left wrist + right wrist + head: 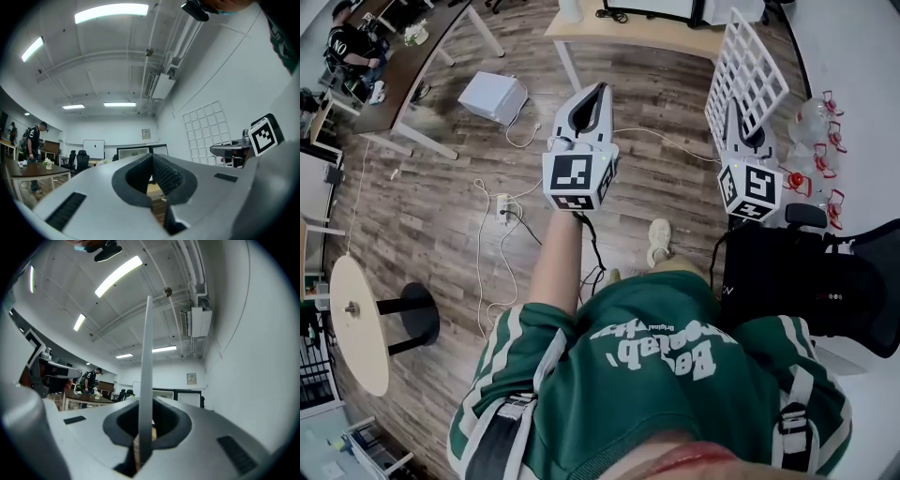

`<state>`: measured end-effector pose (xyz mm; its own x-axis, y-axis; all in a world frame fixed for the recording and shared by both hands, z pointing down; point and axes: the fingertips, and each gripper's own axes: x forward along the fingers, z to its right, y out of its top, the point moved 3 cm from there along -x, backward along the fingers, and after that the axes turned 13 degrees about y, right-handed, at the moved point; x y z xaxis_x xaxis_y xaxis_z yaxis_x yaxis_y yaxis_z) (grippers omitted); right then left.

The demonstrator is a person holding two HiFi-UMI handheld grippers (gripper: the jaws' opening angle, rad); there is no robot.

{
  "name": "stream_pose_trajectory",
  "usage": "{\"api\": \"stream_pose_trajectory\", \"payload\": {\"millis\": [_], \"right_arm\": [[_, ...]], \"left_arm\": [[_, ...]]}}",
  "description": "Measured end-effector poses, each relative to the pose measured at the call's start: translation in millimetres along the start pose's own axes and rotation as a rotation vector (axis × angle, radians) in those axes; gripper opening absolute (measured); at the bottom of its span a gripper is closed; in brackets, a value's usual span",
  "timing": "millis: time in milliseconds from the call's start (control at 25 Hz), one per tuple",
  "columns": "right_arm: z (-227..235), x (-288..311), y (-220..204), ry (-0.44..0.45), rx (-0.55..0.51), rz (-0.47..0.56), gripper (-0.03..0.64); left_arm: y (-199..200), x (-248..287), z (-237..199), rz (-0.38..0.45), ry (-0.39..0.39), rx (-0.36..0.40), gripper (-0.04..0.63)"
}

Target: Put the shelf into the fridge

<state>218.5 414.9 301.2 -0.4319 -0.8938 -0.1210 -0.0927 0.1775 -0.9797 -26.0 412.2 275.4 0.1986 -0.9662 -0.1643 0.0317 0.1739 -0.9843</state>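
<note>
The shelf (750, 66), a white wire grid, is off the ground and in the right gripper (736, 117). In the head view it rises from that gripper's jaws, away from the person, with its plane standing on edge rather than lying flat. The right gripper view (143, 427) shows this directly. The shelf (146, 357) appears there as one thin white strip running straight up from between the jaws, which are clamped on its near edge. So its long axis runs on from the line the gripper points along.

The left gripper (598, 94) is level with the right one and apart from it, on the side away from the shelf. It touches nothing. Its own view (151, 161) shows the jaws pressed together with nothing between them, and the shelf's grid (206, 131) off to the side.

Below both grippers are a wooden floor (441, 206) with trailing cables and a white box (492, 97). A light wood bench (647, 33) stands farther off, and a black chair (825, 281) is close at the person's right.

No view shows a fridge, so I cannot tell which way it lies from the shelf. The task looks to be in its carrying stage, with the placing not yet begun. To slide in, the shelf will probably have to be tipped from on-edge to flat. The empty left gripper is the one free to support its far side or deal with a door.
</note>
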Motion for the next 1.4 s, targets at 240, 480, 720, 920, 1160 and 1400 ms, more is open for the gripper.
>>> {"api": "stream_pose_trajectory", "payload": {"millis": [240, 480, 720, 920, 1160, 1400], "right_arm": [[25.2, 44.3, -13.4, 0.027, 0.001, -0.003, 0.029], [52.6, 92.3, -23.9, 0.051, -0.013, -0.012, 0.031], [83.5, 130.1, -43.5, 0.064, -0.002, -0.02, 0.031], [102.6, 157.1, -57.3, 0.072, 0.01, -0.03, 0.031], [118.3, 181.6, -69.5, 0.078, 0.017, -0.044, 0.031], [130.9, 205.0, -74.4, 0.09, 0.002, -0.053, 0.031]], "left_arm": [[-8.9, 46.9, -4.9, -0.003, 0.018, 0.008, 0.0], [-15.9, 103.0, -8.7, -0.007, 0.035, 0.024, 0.0], [-29.0, 150.7, -8.4, -0.01, 0.069, 0.046, 0.0], [-40.4, 183.3, -5.5, -0.024, 0.081, 0.102, 0.0], [-48.2, 214.1, -3.3, -0.034, 0.074, 0.093, 0.0], [-55.6, 242.6, -4.1, -0.045, 0.079, 0.078, 0.0]]}}
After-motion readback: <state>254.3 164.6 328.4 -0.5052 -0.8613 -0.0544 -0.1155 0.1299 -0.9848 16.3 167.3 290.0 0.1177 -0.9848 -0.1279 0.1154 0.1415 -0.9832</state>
